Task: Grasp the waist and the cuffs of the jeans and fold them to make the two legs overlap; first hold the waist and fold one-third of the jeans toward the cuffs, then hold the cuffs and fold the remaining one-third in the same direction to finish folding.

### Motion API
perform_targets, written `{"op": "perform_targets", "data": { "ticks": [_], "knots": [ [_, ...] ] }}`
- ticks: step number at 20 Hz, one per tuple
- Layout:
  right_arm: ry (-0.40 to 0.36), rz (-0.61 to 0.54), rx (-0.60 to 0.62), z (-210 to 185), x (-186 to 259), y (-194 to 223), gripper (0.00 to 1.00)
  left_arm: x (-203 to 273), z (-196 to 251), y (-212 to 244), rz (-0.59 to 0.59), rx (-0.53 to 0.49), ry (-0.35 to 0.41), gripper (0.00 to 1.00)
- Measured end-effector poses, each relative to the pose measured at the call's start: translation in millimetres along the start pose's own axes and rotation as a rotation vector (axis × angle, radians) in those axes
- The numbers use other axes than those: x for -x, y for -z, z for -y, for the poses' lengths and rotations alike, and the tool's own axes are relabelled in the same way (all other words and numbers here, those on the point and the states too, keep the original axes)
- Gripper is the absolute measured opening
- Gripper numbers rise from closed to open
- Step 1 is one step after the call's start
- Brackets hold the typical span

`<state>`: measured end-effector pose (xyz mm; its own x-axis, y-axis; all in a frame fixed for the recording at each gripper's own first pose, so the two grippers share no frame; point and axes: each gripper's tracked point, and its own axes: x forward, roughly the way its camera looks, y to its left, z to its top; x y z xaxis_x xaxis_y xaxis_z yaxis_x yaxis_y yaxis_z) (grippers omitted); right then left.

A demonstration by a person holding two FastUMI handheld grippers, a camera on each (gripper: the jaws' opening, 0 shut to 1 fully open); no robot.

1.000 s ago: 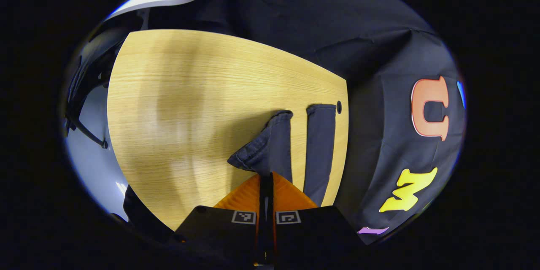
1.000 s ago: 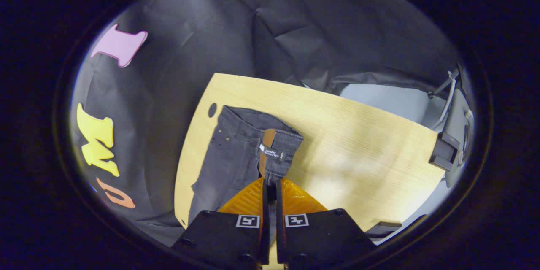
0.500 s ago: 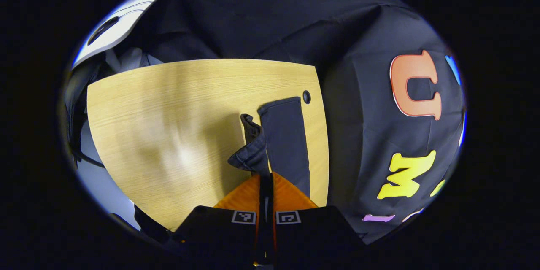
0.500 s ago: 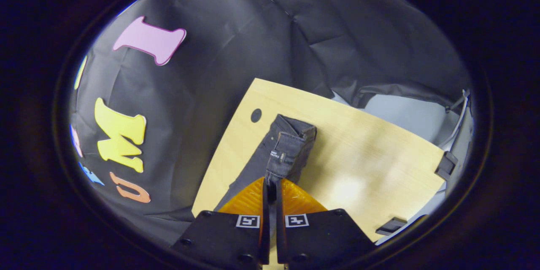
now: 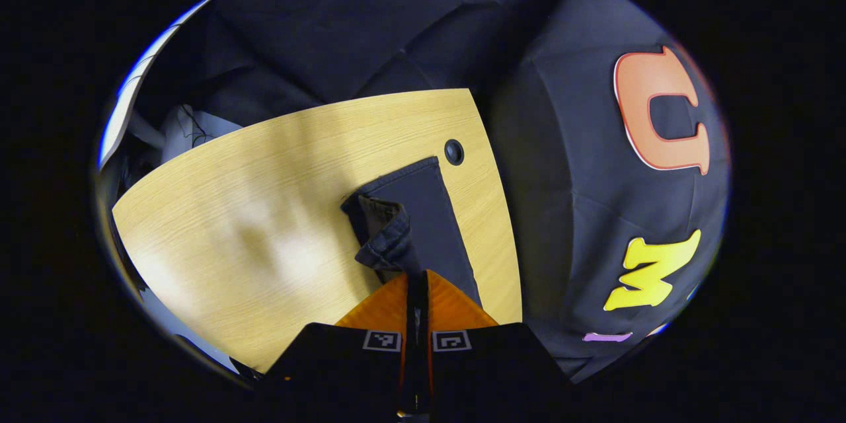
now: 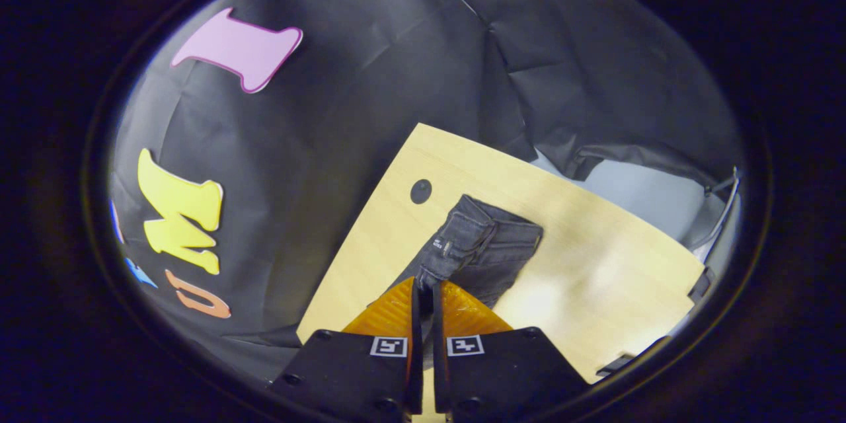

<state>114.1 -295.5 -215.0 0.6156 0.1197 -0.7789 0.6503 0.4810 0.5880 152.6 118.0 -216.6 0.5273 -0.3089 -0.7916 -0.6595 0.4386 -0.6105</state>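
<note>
Since a second ago the leg I hold in the left gripper view goes from lying apart beside the other leg to sitting on top of it, and in the right gripper view the waist end swings from spread wide to stacked narrow. The dark grey denim jeans (image 5: 433,225) now lie as one strip in the centre of the left gripper view, running up toward the small round black hole in the table (image 5: 454,152) at upper centre. My left gripper (image 5: 417,277) at bottom centre is pinched on a bunched cuff (image 5: 386,248), fingers nearly together with only the cloth between them; the cuff is raised off the lower leg, crumpled. The light wooden table top (image 5: 264,225) fills the left half of that frame, black cloth wall behind.

In the right gripper view my right gripper (image 6: 426,287) at bottom centre is clamped on the waist edge of the jeans (image 6: 482,254), fingers nearly closed on the fabric. The waistband (image 6: 456,244) with its small white tag sits centre frame, doubled over, resting on the wooden table (image 6: 595,277), just right of and below the round hole (image 6: 421,191).
</note>
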Motion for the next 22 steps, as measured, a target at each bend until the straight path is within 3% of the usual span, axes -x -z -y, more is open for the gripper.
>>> {"op": "perform_targets", "data": {
  "ticks": [4,9,11,13,18,20,21,22],
  "knots": [
    [0.005,0.013,0.01,-13,-37,-19,0.07,-45,24,-14,-0.019,-0.019,-0.018,0.03],
    [0.039,-0.001,0.018,-7,-92,-26,0.07,-107,37,-30,-0.042,-0.168,-0.057,0.0],
    [0.05,-0.009,0.011,-1,-111,-27,0.03,-128,38,-31,-0.052,-0.189,-0.067,0.04],
    [0.062,-0.012,0.015,2,-130,-26,0.07,-147,37,-31,-0.052,-0.198,-0.071,0.04],
    [0.133,-0.016,0.059,14,-167,-22,0.07,-176,32,-29,-0.081,-0.202,-0.069,0.08],
    [0.136,-0.007,0.075,12,-165,-23,0.16,-177,33,-31,-0.08,-0.208,-0.067,0.21],
    [0.14,-0.009,0.087,12,-164,-21,0.26,-175,37,-31,-0.077,-0.21,-0.059,0.4],
    [0.138,-0.005,0.098,12,-164,-22,0.29,-174,42,-29,-0.078,-0.213,-0.056,0.6]
  ]
}}
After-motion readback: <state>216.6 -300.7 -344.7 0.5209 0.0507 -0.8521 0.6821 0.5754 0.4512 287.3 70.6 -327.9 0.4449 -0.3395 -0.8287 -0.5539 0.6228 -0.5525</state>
